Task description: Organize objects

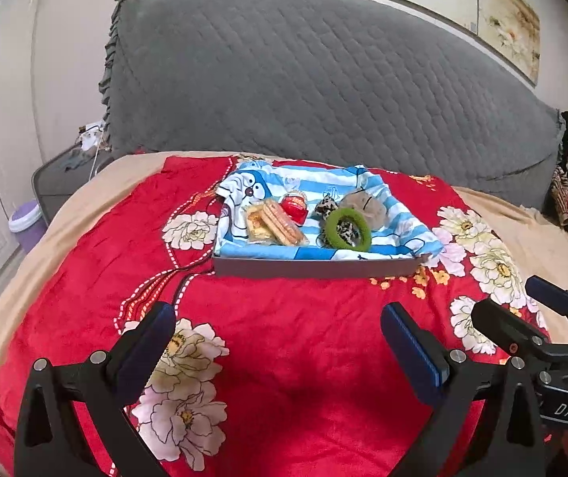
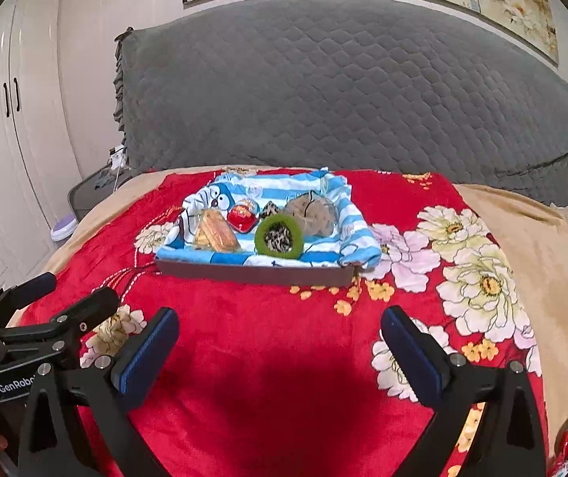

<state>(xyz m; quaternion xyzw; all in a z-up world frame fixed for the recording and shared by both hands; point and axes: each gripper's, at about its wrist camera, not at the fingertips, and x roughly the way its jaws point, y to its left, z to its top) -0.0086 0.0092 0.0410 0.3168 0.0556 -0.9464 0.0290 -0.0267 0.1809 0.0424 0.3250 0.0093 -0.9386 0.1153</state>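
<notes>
Both grippers (image 1: 278,351) (image 2: 280,351) spread wide, empty. Tray (image 2: 256,274) dead ahead — well apart, long edge crosswise, neither hand clearly nearer.

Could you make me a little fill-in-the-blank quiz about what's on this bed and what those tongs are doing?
1. The green ring lies inside the ____.
2. The box is lined with a blue and white ____ cloth.
3. Both the left tongs and the right tongs are ____ and hold nothing.
4. The box rests on a ____ flowered blanket.

Missing words: box; striped; open; red
</notes>
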